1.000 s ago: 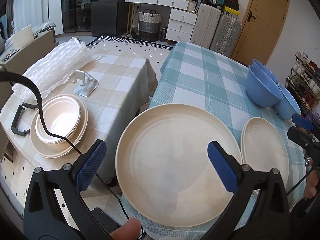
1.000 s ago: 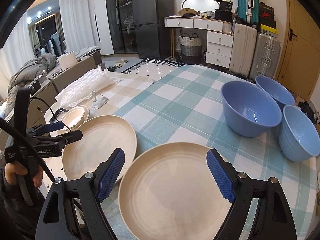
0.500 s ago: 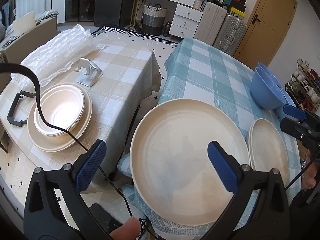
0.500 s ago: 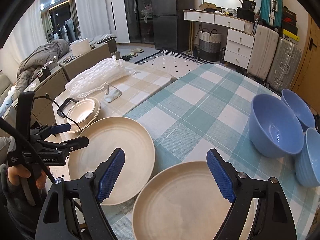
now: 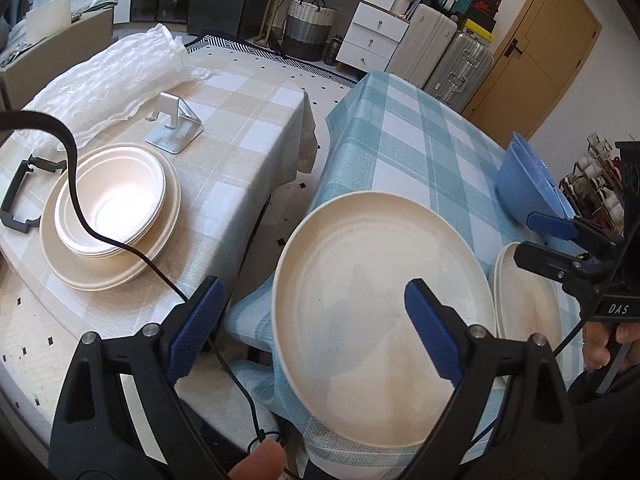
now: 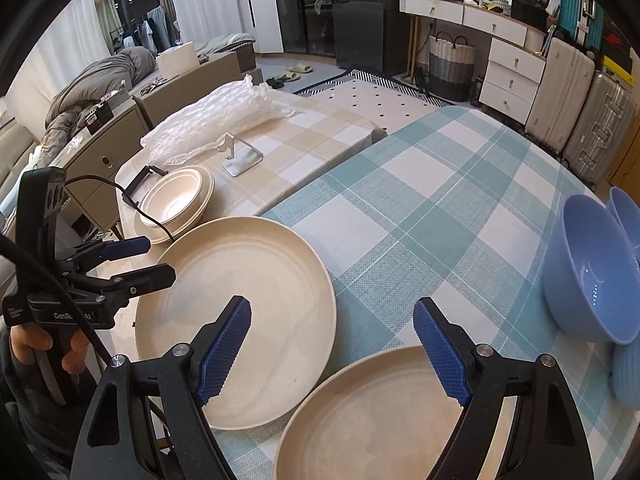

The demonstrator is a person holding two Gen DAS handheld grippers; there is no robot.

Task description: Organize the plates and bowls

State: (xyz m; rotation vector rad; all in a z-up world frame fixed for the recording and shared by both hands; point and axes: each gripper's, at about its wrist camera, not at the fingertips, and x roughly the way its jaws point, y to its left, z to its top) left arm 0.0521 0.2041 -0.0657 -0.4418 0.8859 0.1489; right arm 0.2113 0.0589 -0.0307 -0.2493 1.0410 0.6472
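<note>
A large cream plate (image 5: 380,312) (image 6: 248,312) lies at the teal checked table's corner and overhangs its edge. My left gripper (image 5: 312,300) (image 6: 160,259) hovers over the plate's left rim. Its jaws are closing, the rim shows between them, and the pads touch nothing. A second cream plate (image 5: 528,312) (image 6: 384,412) lies just to its right. My right gripper (image 6: 332,340) (image 5: 536,240) stands open above the gap between the two plates. Cream bowls stacked on a plate (image 5: 112,204) (image 6: 176,200) sit on the beige table. Blue bowls (image 5: 528,188) (image 6: 592,272) stand at the right.
A narrow gap separates the beige table (image 5: 240,184) from the teal table (image 5: 400,128). Bubble wrap (image 5: 108,76), a metal phone stand (image 5: 174,130) and a black handle (image 5: 16,196) lie on the beige table. A black cable (image 5: 100,236) crosses the cream stack. Suitcases and drawers stand behind.
Both grippers have moved left. In the left view the large plate now sits further right and the jaws stand a little narrower. In the right view the blue bowls slid toward the right edge.
</note>
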